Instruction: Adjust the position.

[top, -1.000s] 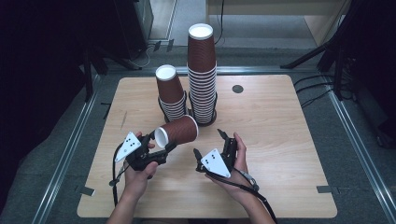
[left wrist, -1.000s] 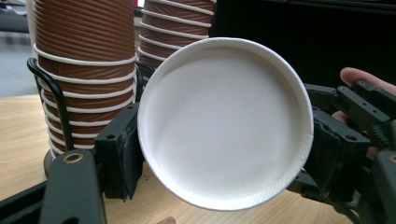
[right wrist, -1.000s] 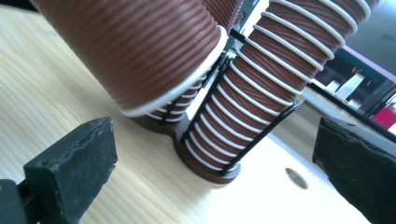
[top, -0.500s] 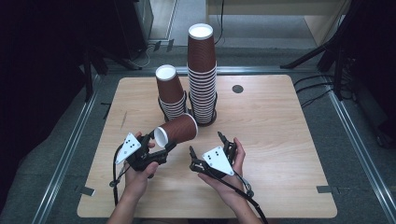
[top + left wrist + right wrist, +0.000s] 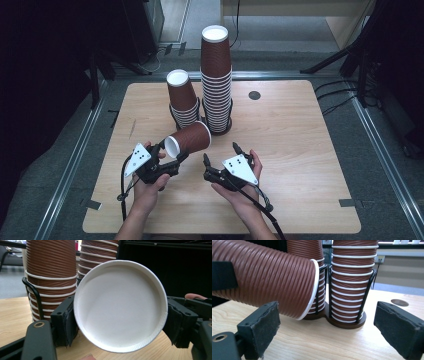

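A ribbed brown paper cup lies on its side in the air with its white base toward my left gripper, which is shut on that base end. In the left gripper view the white base faces the camera between the two black jaws. The cup's open rim points toward the cup stacks. My right gripper hovers just right of the cup, open and holding nothing, its pads wide apart. The cup's mouth end hangs above its left jaw.
Two upturned stacks of brown cups stand in black wire holders at the table's back middle: a tall stack and a shorter stack to its left. A round grommet hole lies at the back right. Bare wood spreads on the right side.
My right gripper has shifted a little left, toward the held cup. The left gripper and its cup stay in place.
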The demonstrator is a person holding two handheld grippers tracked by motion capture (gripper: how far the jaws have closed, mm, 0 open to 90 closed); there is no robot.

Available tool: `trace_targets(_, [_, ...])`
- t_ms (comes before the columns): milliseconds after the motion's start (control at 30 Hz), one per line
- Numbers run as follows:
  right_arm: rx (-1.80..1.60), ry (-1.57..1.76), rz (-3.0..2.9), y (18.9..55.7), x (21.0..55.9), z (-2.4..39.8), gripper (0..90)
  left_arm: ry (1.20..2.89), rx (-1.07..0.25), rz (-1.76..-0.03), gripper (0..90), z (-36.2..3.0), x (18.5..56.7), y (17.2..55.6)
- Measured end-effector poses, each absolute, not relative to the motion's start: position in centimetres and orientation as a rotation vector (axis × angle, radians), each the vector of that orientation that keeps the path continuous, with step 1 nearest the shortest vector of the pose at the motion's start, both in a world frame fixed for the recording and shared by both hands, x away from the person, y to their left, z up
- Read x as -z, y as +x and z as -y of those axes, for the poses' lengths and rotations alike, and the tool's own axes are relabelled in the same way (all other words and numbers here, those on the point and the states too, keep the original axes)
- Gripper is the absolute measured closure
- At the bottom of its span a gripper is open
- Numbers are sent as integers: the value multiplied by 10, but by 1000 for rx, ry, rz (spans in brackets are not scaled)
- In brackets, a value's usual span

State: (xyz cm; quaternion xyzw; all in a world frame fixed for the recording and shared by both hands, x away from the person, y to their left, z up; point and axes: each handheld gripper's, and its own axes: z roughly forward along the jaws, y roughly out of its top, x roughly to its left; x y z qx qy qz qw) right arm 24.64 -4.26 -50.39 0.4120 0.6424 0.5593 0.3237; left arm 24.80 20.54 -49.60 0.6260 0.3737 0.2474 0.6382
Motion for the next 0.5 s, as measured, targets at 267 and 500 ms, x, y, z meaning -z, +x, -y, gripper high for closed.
trace_targets(267, [-1466,1096,-1685,246,504,41,70,1425,-581,-857,233,-206,496,247])
trace_targets(500, [-1449,1074,-1694,247,505,41,70,1421,-586,-856,233,-206,495,247])
